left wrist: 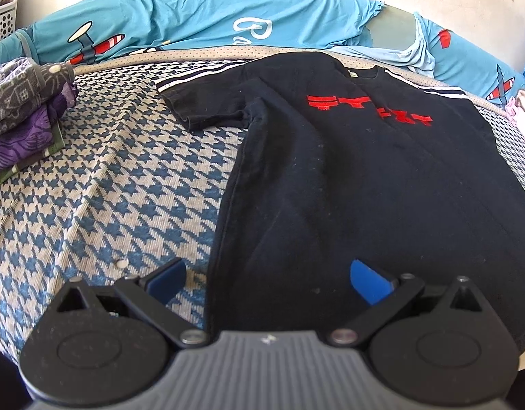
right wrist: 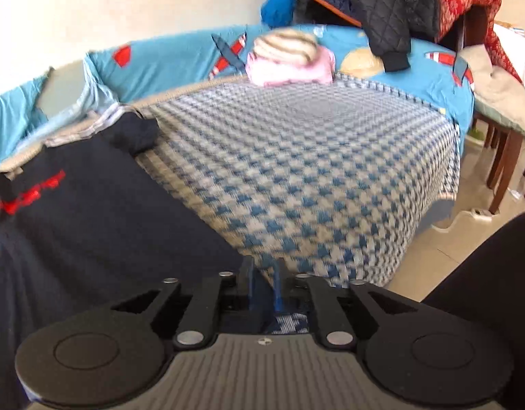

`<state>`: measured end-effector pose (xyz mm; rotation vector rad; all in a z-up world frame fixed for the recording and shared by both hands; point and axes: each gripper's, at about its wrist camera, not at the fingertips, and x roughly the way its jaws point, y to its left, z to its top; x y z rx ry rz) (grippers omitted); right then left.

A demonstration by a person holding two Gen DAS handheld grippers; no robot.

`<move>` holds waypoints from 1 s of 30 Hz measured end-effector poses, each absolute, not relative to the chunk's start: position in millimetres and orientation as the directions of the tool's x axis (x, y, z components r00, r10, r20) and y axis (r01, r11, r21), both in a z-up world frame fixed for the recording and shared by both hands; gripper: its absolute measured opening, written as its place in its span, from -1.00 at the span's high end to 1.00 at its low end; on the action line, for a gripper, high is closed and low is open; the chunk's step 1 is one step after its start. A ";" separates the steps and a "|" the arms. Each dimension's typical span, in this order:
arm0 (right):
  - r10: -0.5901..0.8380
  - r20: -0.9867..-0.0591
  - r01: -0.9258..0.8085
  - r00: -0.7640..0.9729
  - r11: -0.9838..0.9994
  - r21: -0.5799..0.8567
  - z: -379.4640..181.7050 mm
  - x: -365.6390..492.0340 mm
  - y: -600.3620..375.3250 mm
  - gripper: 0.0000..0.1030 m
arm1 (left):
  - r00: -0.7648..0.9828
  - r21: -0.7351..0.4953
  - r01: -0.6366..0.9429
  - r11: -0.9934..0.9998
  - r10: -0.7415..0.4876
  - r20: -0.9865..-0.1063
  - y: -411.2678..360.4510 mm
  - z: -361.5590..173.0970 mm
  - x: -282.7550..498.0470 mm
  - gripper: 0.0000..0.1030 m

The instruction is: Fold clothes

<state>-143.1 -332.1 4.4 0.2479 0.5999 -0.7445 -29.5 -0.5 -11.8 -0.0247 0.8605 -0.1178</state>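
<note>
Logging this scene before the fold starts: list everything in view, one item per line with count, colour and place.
T-shirt: one, black with red print and white shoulder stripes, spread flat on the bed.
Bed cover: one, blue and cream houndstooth, under the shirt.
Sheet: one, turquoise with plane prints, bunched along the wall.
Folded clothes: one stack, purple and grey, left of the shirt.
Pink bundle: one, pink and striped, far edge of the bed.
Quilted jacket: one, black, hanging at the bed's far corner.
Basket: one, white, far left.
Left gripper: open, at the shirt's hem.
Right gripper: nearly closed, at the hem's right corner.
</note>
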 end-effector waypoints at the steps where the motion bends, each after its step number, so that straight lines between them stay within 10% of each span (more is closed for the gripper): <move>1: -0.565 -0.576 0.692 0.591 0.722 0.001 7.8 -143.3 -329.9 0.51 | 0.646 -0.066 0.093 0.993 -0.111 -0.755 -1.4 -11.7 -29.6 -0.99; 30: -0.164 -0.673 0.412 0.721 0.883 0.226 29.3 -28.7 -357.1 0.20 | 0.644 -0.080 0.094 0.992 -0.122 -0.755 -12.7 -1.3 -2.2 -0.99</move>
